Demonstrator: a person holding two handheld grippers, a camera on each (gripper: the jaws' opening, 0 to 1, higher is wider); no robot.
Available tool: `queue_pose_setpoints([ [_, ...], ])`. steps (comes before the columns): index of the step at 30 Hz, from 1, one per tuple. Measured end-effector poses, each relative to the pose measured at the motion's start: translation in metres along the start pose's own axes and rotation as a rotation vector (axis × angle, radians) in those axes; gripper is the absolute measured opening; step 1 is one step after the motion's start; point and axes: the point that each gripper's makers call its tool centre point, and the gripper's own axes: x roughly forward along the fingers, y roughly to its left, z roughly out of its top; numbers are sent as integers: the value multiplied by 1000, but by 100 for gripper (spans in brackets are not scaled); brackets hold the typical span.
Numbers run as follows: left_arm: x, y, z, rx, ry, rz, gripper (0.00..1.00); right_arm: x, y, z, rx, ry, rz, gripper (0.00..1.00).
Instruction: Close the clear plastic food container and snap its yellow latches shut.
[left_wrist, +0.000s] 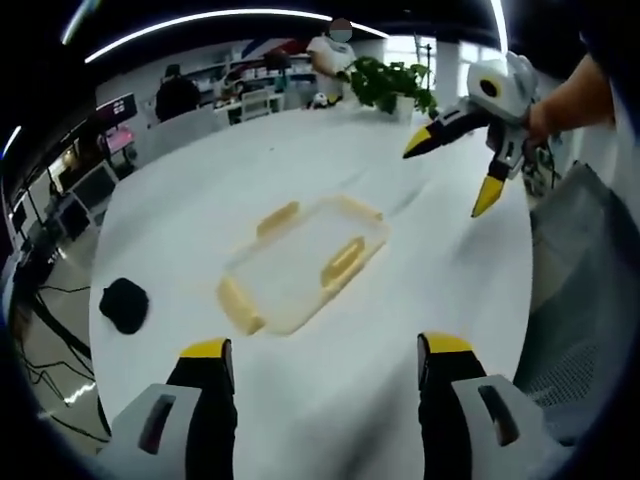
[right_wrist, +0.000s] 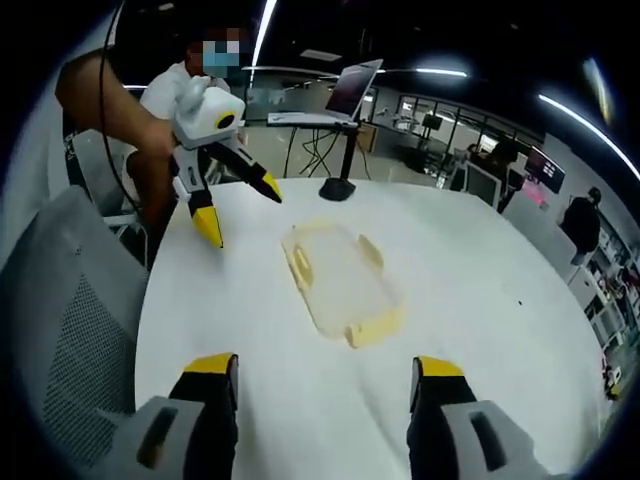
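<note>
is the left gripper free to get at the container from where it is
Probably yes. The left gripper is open, its fingers apart and empty, and only bare table lies between it and the container. The right gripper hangs off to the side.

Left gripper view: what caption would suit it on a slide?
Open left gripper faces a clear lidded container with yellow latches on a white table; the open right gripper hovers beyond.

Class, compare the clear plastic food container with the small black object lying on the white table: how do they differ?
The clear plastic food container is see-through with yellow latches; the small black object is opaque and dark. The container is a rounded rectangle, the black object an irregular lump. The container is much larger and sits mid-table; the black object lies near the table's edge. Both rest on the white table, untouched by either gripper.
</note>
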Motion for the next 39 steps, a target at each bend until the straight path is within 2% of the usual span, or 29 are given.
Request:
queue_pose_setpoints([
  [6,5,4,-3,16,14,-22,71,6,-5,2,-2,3,7,68],
  [9,8,4,-8,31,42,-42,66,9,-6,2,-3,5,19,67],
  [12,10,5,-9,40,52,-56,70,12,-7,3,8,3,29,67],
  [14,12,8,-9,58,57,-60,72,14,-8,2,-16,14,32,67],
  [28,24,20,-3,127,82,-101,71,26,-15,-1,-55,43,64,66],
  [39,31,24,-7,198,118,-146,70,38,-16,-1,-100,62,92,66],
])
